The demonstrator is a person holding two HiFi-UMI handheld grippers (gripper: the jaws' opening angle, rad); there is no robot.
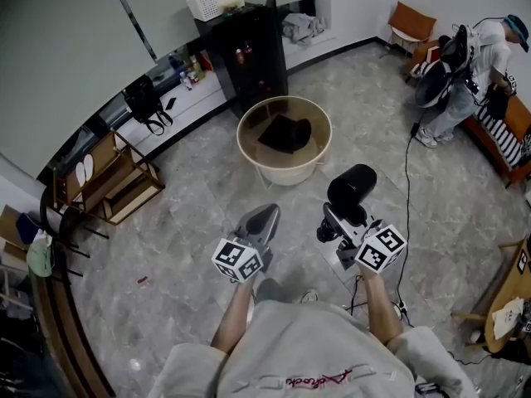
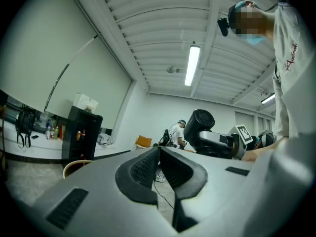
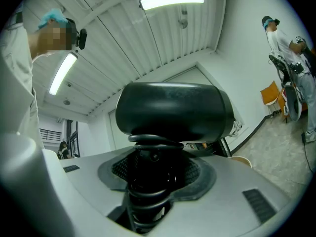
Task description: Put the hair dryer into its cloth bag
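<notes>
Right gripper (image 1: 338, 225) pinches the handle of a black plastic barrel-headed hair dryer (image 1: 352, 187), the empty left gripper (image 1: 264, 220) beside it has its jaws pressed together, and the black cloth bag (image 1: 284, 133) lies ahead of both in a round beige tub (image 1: 249, 152), so this looks like the approach, and the left must next open the bag's mouth.

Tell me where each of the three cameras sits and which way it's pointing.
Head view: on the person's head, looking steeply down at floor and tub; shows both forearms, left gripper, right gripper holding the hair dryer.
Left gripper view: on the left gripper, looking across the room along its shut jaws; person's torso at right.
Right gripper view: on the right gripper, facing ceiling and wall past the clamped hair dryer; person's torso at left.
Shared: all three show the hair dryer.
</notes>
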